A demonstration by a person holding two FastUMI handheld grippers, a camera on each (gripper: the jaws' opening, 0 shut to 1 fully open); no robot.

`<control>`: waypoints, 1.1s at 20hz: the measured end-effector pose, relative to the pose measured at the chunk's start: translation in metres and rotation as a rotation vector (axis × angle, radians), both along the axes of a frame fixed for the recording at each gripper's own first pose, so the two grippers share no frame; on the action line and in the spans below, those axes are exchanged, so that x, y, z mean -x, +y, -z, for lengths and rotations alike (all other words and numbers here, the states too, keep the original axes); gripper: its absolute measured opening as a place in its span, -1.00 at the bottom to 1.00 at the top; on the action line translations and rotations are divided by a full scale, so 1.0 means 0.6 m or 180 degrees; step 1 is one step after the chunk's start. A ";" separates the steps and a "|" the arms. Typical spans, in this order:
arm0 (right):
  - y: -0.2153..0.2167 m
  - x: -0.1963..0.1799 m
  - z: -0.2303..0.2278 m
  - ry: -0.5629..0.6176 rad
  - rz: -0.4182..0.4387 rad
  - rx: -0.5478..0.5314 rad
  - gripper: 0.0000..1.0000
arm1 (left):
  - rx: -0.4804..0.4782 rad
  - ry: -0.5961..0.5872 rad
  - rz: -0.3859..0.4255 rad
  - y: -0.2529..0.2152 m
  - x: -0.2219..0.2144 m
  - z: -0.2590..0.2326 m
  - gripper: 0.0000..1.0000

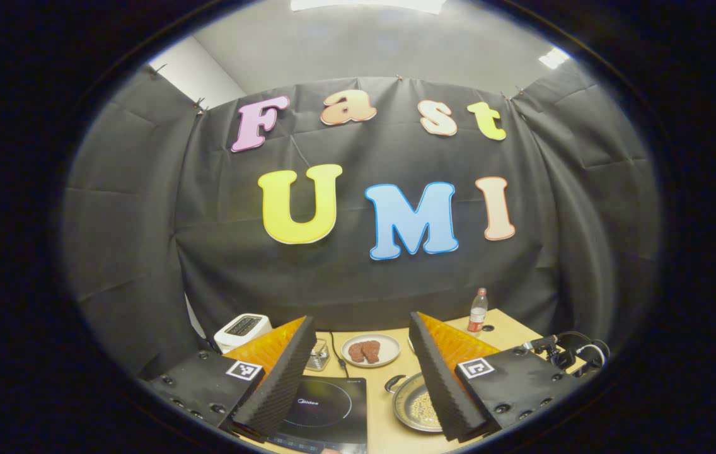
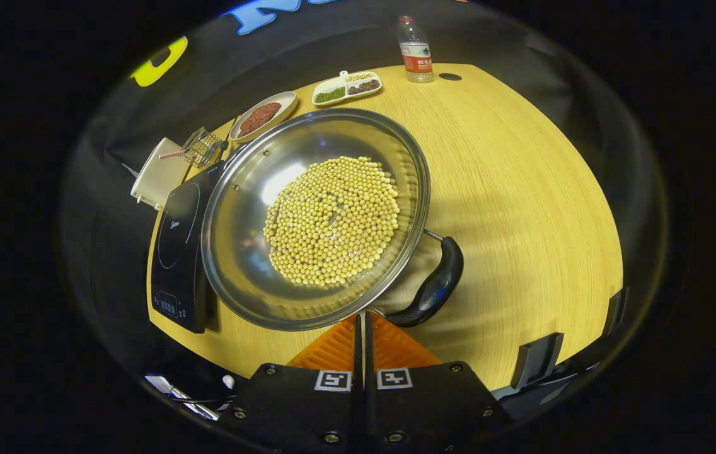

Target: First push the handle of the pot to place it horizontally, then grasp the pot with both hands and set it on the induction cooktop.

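My right tongs [image 2: 362,328], pressed together, sit just under the pot [image 2: 314,217] rim beside its handle [image 2: 430,291]; my left tongs [image 1: 361,372] gape wide above the cooktop [image 1: 326,410].

We're in a mock kitchen set inside a recording booth: draped black cloth walls [image 1: 144,208] close in a pale wooden table [image 2: 522,189] carrying a black induction cooktop [image 2: 178,252], a white toaster [image 1: 242,328], a round plate of reddish meat [image 1: 370,350] and a clear plastic bottle [image 2: 415,50], with office ceiling lights [image 1: 553,58] above
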State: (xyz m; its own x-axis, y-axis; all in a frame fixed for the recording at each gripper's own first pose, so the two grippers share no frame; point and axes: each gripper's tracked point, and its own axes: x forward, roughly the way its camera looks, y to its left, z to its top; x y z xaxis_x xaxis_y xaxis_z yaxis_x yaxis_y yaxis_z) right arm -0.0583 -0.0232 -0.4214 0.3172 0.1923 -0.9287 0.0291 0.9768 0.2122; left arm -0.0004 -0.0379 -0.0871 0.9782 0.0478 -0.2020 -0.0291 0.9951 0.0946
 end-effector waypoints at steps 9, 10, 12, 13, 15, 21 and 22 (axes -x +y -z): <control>-0.064 -0.041 0.000 -0.0060 -0.0143 0.0132 -0.99 | -0.0028 0.0054 -0.0068 -0.051 -0.002 0.010 0.90; -0.070 -0.046 0.000 -0.0062 -0.0153 0.0142 -0.99 | -0.0034 0.0054 -0.0081 -0.057 -0.003 0.009 0.92; -0.083 -0.056 0.003 -0.0062 -0.0178 0.0177 -0.99 | -0.0047 0.0027 -0.0098 -0.068 -0.001 0.003 0.95; -0.089 -0.062 0.003 -0.0062 -0.0192 0.0185 -0.99 | -0.0048 0.0011 -0.0107 -0.071 -0.001 0.001 1.00; -0.098 -0.071 0.007 -0.0061 -0.0215 0.0198 -0.99 | -0.0072 -0.0019 -0.0133 -0.078 -0.001 -0.006 1.00; -0.130 -0.097 0.005 -0.0082 -0.0263 0.0295 -0.99 | -0.0075 -0.0075 -0.0155 -0.086 -0.002 -0.013 0.90; -0.135 -0.103 0.008 -0.0091 -0.0269 0.0328 -0.99 | -0.0068 -0.0067 -0.0145 -0.086 -0.004 -0.011 0.90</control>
State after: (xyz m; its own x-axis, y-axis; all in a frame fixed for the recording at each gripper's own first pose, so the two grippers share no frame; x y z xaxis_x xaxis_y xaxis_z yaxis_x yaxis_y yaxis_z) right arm 0.0036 -0.1044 -0.4260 0.3306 0.1235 -0.9356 -0.0588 0.9922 0.1102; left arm 0.0019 -0.0894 -0.0807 0.9789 0.0964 -0.1799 -0.0765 0.9904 0.1147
